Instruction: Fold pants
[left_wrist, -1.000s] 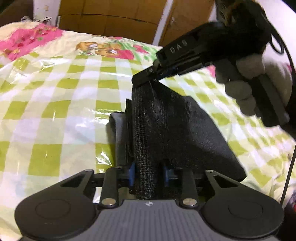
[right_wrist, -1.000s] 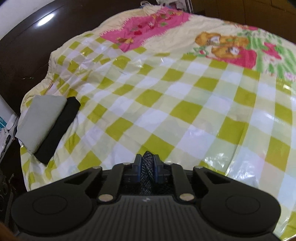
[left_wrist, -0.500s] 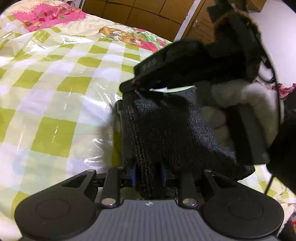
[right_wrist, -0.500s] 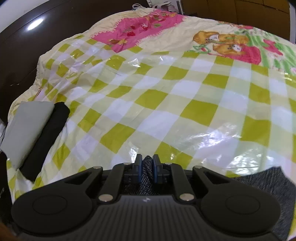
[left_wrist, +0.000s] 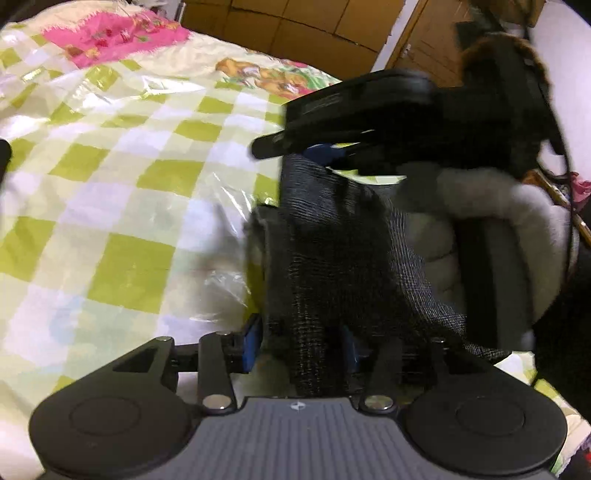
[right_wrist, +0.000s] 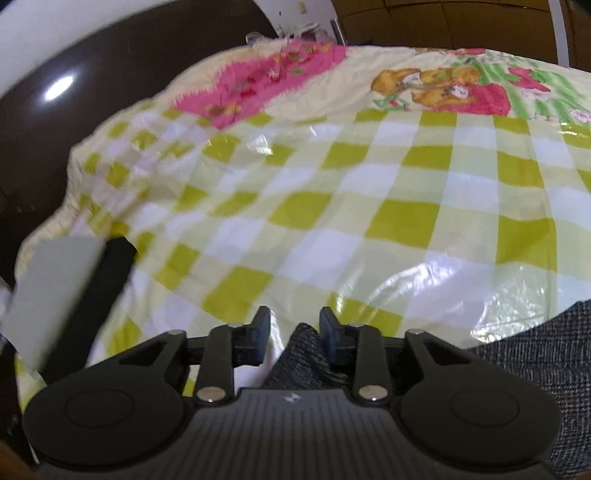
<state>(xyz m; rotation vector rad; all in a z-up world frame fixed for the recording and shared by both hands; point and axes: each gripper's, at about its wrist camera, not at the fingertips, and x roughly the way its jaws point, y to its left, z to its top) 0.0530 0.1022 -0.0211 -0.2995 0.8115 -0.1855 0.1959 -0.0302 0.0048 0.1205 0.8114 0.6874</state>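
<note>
L gripper (left_wrist: 301, 345) fingers opening, blue pads apart; dark grey pants (left_wrist: 332, 258) run up between them from bottom centre, pads not pressing the cloth as far as the blur lets me tell. R gripper (right_wrist: 293, 332) fingers also opening, a ridge of the same pants (right_wrist: 306, 354) pokes up in the gap, clear of the left pad, prob. brushing the right one. In L view the R gripper (left_wrist: 332, 147) sits upper right, gloved hand (left_wrist: 480, 229) behind it, over the top edge of the fabric. Pants lie bunched on the green-checked bed cover (right_wrist: 332, 221), lower right of R view. Folded grey + black clothes (right_wrist: 66, 295) at far left edge of bed.
</note>
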